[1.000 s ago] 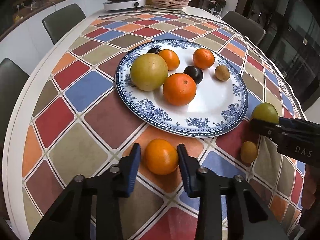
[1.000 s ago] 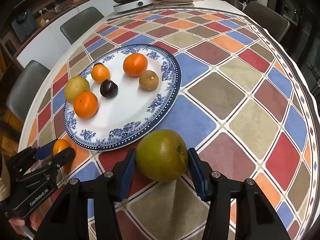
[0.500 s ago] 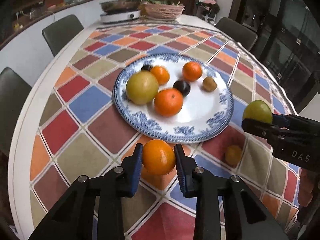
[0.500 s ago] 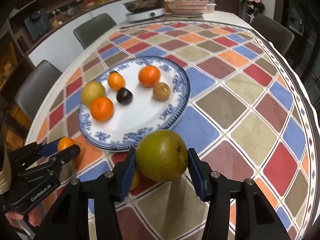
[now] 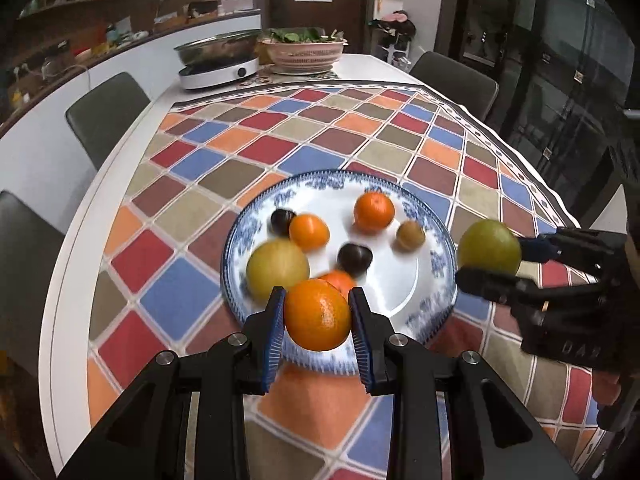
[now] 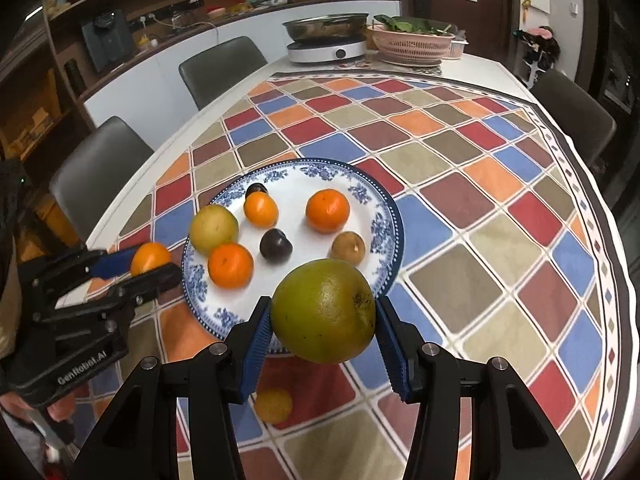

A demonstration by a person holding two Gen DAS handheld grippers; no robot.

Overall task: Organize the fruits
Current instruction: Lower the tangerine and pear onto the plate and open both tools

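Note:
My left gripper (image 5: 317, 322) is shut on an orange (image 5: 318, 314) and holds it in the air over the near rim of the blue-and-white plate (image 5: 434, 300). My right gripper (image 6: 323, 326) is shut on a large green fruit (image 6: 323, 310), lifted above the plate's near edge (image 6: 224, 316). The plate holds several fruits: oranges, a yellow-green fruit (image 6: 214, 229), dark plums (image 6: 276, 246) and a small brown fruit (image 6: 348, 248). A small yellow fruit (image 6: 273, 405) lies on the tablecloth below my right gripper. Each gripper shows in the other's view: the left gripper (image 6: 150, 266), the right gripper (image 5: 486, 258).
The table has a chequered cloth (image 6: 480, 184). A hotplate with a pan (image 6: 326, 46) and a pink basket of greens (image 6: 414, 42) stand at the far end. Grey chairs (image 6: 222, 66) ring the table.
Both grippers have risen from the table with their fruits and tilted up, so more of the room shows. The left gripper closed on the orange a second ago.

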